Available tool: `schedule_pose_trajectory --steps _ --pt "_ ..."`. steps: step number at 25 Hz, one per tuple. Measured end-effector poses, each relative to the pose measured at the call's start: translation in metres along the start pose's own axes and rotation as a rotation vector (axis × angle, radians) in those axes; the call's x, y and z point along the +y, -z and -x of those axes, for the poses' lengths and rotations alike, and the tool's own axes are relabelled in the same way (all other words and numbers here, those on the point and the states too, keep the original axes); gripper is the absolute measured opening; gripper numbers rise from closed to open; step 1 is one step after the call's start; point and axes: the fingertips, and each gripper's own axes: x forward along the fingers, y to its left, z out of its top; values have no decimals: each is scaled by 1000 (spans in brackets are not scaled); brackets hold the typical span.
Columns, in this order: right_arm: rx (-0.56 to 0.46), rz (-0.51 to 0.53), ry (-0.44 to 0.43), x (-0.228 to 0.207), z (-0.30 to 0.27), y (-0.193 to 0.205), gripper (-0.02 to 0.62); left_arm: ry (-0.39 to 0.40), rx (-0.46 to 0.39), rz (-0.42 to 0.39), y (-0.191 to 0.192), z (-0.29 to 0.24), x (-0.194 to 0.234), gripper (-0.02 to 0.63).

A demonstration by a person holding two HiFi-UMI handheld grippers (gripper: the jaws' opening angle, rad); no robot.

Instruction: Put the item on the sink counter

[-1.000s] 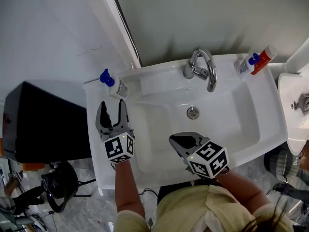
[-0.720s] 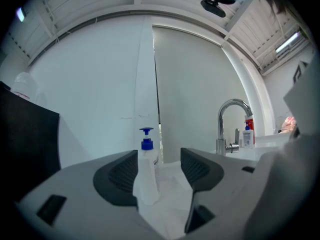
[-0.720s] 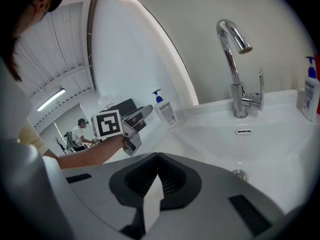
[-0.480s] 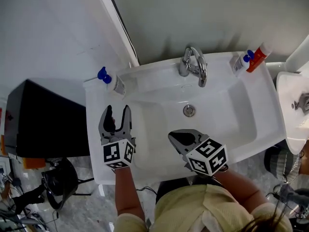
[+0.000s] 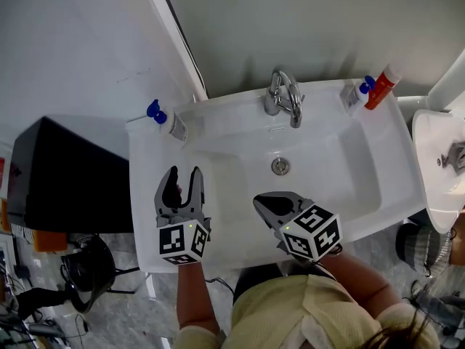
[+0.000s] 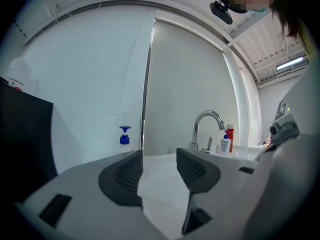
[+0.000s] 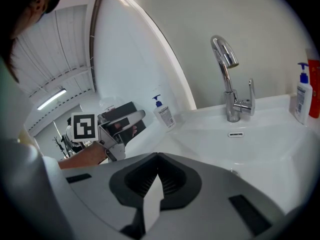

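The left gripper (image 5: pixel 184 174), empty with its jaws just partly closed, was drawn back from the bottle (image 5: pixel 166 121), evidently placed on the counter (image 5: pixel 142 167) at upper left. The right gripper (image 5: pixel 263 203) was clenched, empty.

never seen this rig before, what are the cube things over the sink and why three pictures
No robot: a person holds a gripper in each hand; the marker cubes are part of them. The head view looks down from the person's head at a white sink. The other two cameras ride on the grippers and look along their fingers. The left gripper is open and empty; its fingers have just been closing slightly. The right gripper is shut on nothing. On the counter: a blue-capped pump bottle at the left corner, a second pump bottle and a red bottle at the right, the faucet between.
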Motion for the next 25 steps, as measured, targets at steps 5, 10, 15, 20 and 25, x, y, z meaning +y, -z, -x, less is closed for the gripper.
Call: schedule_pose_trajectory --steps 5,10,15,20,25 --pt "-4 10 2 0 7 1 23 8 27 18 -5 16 -20 235" --pt "-6 22 6 -1 14 2 23 20 38 43 -10 28 -38 212" --pt "-14 34 11 -3 21 0 23 39 59 61 -10 39 -55 198" --pt "-18 42 8 -5 27 0 23 31 101 39 -3 48 -68 172" --pt "-20 53 5 -6 34 -1 23 26 125 23 -1 55 -82 158"
